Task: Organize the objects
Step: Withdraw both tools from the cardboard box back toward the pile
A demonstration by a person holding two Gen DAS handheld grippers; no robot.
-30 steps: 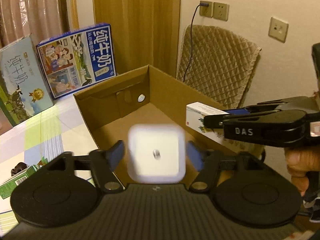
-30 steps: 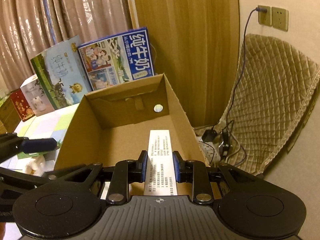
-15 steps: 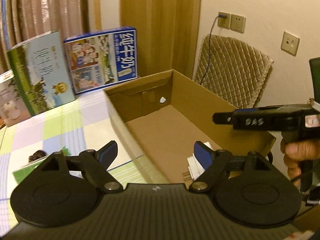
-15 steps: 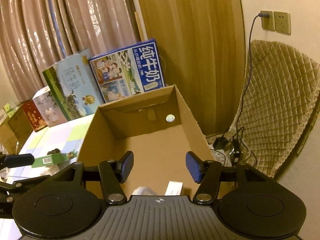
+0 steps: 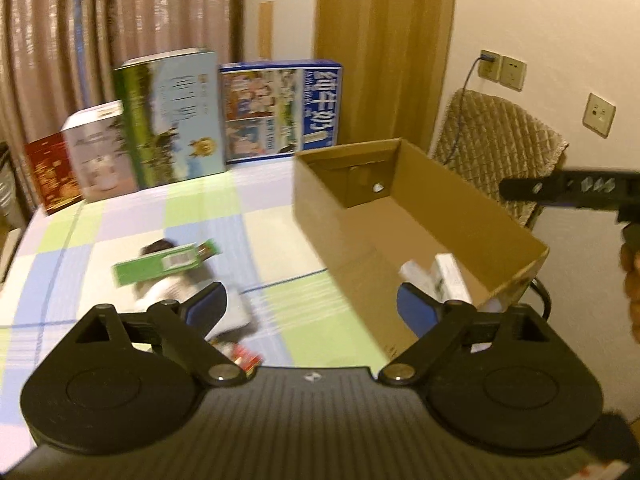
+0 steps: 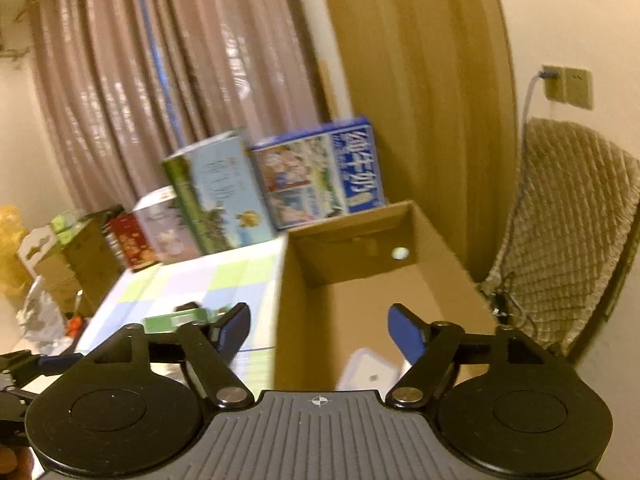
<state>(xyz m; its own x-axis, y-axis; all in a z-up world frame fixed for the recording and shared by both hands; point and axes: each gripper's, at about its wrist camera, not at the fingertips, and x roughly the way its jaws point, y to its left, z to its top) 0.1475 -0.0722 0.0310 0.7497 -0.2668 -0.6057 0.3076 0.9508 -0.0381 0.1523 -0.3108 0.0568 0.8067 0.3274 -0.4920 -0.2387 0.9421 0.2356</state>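
The left gripper [image 5: 308,308] points down at a slant over the checked tablecloth [image 5: 132,216], beside the near left wall of the cardboard box [image 5: 320,208]; its blue pads [image 5: 206,308] stand wide and are opening, with nothing between them. The right gripper [image 6: 318,332] tilts down over the box's near end, its jaws also spreading, and it holds nothing. In the left view the right gripper shows as a dark bar at the right edge, with part of the person's hand [image 5: 632,288] below it. The box is open-topped and sits on the table's right side, its long axis running away from the cameras. Inside, at the near end, lie a flat white square item [image 6: 370,372] with a small mark at its centre and a long white carton [image 5: 450,280] just beside it; whether they touch is hard to tell through the blur. On the cloth to the left of the box lies a green carton [image 5: 166,264], resting across a dark item and a pale one, both too blurred to name. A small red-and-white pack [image 5: 244,358] peeks out under the left gripper's arm. At the table's far edge stands a row of milk cartons [image 5: 280,110] against the curtain [image 5: 120,12].
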